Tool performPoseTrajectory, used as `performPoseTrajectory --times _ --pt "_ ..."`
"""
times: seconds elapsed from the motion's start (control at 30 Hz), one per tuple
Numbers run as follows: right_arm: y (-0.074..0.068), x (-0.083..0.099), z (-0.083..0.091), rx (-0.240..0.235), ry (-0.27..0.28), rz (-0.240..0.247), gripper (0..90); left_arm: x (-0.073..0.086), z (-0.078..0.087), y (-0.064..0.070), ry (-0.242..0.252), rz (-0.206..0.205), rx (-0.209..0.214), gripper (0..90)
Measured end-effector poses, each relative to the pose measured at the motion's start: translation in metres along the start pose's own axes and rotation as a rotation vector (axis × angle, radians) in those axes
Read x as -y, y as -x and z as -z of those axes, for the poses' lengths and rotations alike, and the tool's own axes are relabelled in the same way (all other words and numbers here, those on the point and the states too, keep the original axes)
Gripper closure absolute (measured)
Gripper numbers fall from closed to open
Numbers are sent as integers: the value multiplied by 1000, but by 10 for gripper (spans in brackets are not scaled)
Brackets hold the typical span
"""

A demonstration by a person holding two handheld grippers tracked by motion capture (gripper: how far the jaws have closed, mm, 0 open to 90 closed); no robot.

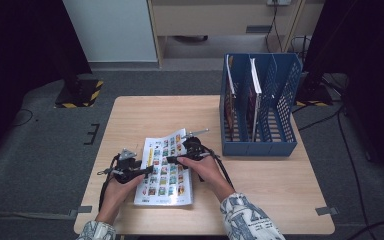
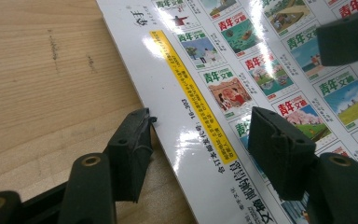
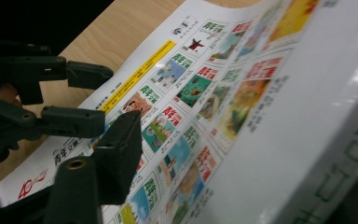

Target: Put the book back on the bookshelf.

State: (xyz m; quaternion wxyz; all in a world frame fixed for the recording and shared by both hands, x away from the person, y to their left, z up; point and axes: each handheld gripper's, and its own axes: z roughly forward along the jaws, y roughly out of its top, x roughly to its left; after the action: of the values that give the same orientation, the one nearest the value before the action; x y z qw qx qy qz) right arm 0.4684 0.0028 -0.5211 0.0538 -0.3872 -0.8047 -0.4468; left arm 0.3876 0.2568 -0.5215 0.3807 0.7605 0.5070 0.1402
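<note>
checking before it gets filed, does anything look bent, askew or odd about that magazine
The magazine lies skewed to the table edges, not squared. Its right edge is lifted and curling up at the right gripper, as the right gripper view shows. No tear or crease is visible. The left gripper straddles its left edge with jaws open.

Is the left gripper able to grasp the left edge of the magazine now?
Probably yes. The left gripper is open, with one jaw on the table and the other over the magazine, so its edge lies between them, unobstructed.

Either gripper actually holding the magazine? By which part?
Left gripper: open, straddling the magazine's left edge, no hold. Right gripper: unclear.
</note>
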Motion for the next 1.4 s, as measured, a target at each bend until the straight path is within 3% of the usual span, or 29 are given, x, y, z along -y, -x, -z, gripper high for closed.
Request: performPoseTrajectory --times 0.1,0.23,0.37,0.67,0.93,1.4 --pt "1 -1 2 16 15 -29 482 0 0 1 1 -3 -4 385" --pt "0 -6 6 49 55 -28 599 -1 0 3 3 -31 -13 371" --pt "-5 -12 11 65 69 -17 664 -1 -2 5 11 -19 -3 301" --pt "-26 -24 20 110 78 113 694 -2 -2 2 54 31 35 206" --pt "-38 -31 30 126 82 185 707 -3 0 0 91 24 29 200" --pt "-48 -36 37 134 107 231 723 -4 2 3 129 20 39 197"
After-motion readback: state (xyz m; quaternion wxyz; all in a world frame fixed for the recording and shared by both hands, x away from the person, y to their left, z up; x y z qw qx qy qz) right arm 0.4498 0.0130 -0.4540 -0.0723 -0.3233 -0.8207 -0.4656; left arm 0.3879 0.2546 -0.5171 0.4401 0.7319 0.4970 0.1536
